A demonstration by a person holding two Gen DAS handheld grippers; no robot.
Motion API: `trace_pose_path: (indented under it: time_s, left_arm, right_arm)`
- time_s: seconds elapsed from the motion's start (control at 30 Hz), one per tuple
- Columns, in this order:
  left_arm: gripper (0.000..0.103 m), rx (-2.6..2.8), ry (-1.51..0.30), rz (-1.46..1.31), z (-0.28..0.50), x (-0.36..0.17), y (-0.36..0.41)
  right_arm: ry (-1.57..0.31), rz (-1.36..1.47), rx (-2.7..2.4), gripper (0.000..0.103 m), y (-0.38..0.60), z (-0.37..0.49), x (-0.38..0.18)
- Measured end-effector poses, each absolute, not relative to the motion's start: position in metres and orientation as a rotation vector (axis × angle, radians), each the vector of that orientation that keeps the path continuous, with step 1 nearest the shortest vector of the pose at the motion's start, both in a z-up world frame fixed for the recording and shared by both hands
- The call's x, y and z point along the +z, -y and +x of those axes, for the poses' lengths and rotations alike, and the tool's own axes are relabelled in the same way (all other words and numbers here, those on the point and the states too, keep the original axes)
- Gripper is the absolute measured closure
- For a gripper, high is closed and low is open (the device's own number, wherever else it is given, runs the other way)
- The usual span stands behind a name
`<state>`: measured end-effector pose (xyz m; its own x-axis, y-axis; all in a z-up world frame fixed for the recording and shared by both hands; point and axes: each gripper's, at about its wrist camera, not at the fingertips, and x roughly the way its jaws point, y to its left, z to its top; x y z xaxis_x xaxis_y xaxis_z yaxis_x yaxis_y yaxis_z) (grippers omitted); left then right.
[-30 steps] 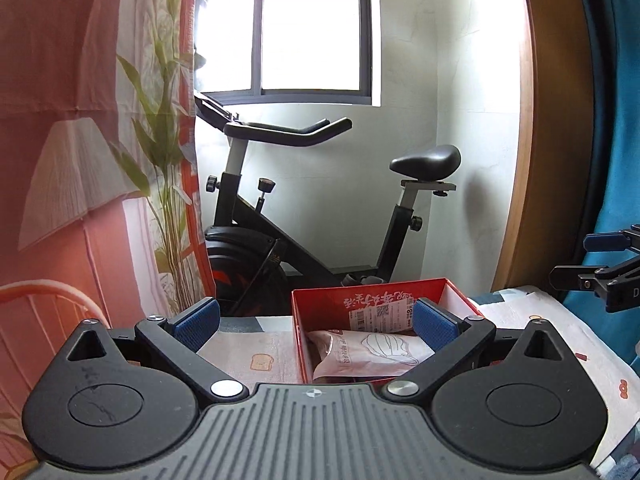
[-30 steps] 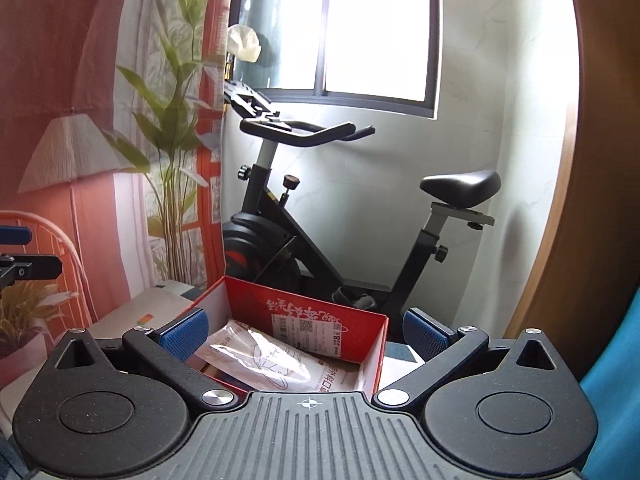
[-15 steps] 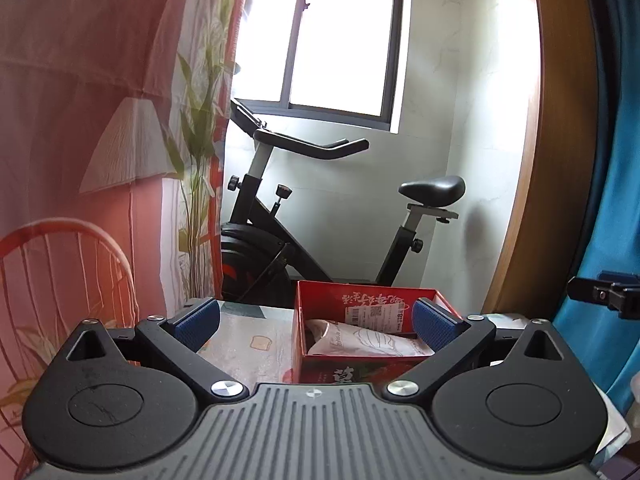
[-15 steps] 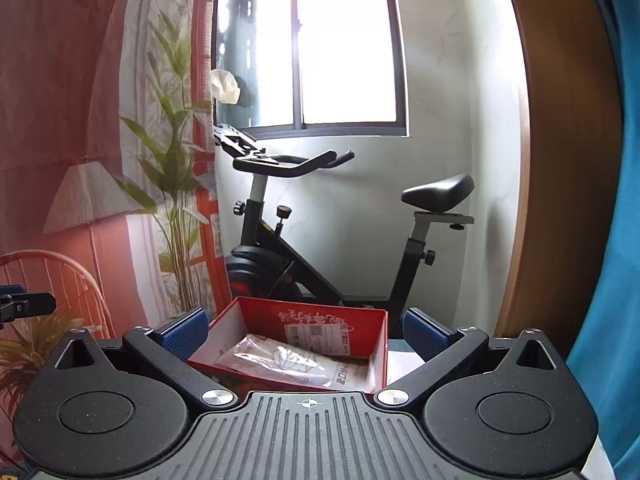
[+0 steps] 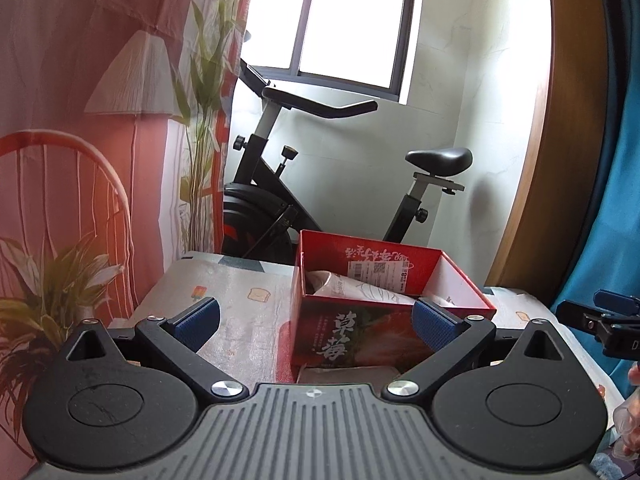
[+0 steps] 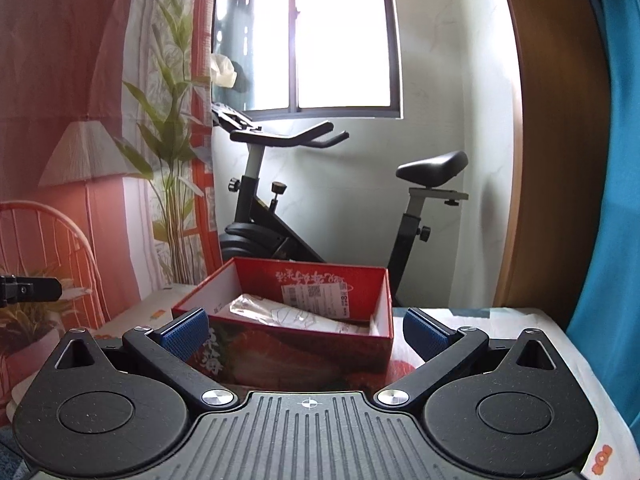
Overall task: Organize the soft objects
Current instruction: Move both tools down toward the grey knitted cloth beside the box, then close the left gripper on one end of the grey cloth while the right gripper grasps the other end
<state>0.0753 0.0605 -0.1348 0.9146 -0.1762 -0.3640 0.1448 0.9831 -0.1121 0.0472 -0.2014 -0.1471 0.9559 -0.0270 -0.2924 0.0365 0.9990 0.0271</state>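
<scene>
Both the left gripper [image 5: 316, 320] and right gripper [image 6: 306, 330], jaws apart and empty, have drawn back from the red box [image 5: 384, 332] ahead.

Exercise bike [image 5: 344, 184] under window [image 5: 352, 20]; printed curtain [image 5: 100, 120] left.

Both cameras sit low behind their own fingers and look level across the counter [image 5: 240, 292] toward the far wall with the window [image 6: 340, 36].

The left wrist view stands to the left of the red box [image 5: 360, 336], close to it, so the box lies right of centre. The right wrist view faces the same box [image 6: 304, 344] almost head-on, just as near.

Both views share the box, the exercise bike [image 5: 280, 216] behind it and the window.
</scene>
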Motion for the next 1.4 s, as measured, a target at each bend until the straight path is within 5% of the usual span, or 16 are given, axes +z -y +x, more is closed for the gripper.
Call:
trace_pose_path:
  time_s: [1.03,1.27,1.4]
  left_arm:
    - [0.0,-0.298,-0.722,-0.023,0.129,-0.28,-0.037]
    - [0.0,-0.252,-0.789,-0.084,0.141,-0.297,-0.047]
    - [0.0,-0.264,-0.783,-0.072,0.141,-0.296,-0.043]
  right_arm:
    - [-0.58,0.096,-0.039,0.0,0.233,0.1,-0.311]
    - [-0.635,0.119,-0.031,0.023,0.235,0.109,-0.333]
    - [-0.644,0.081,-0.007,0.022,0.228,0.107,-0.331]
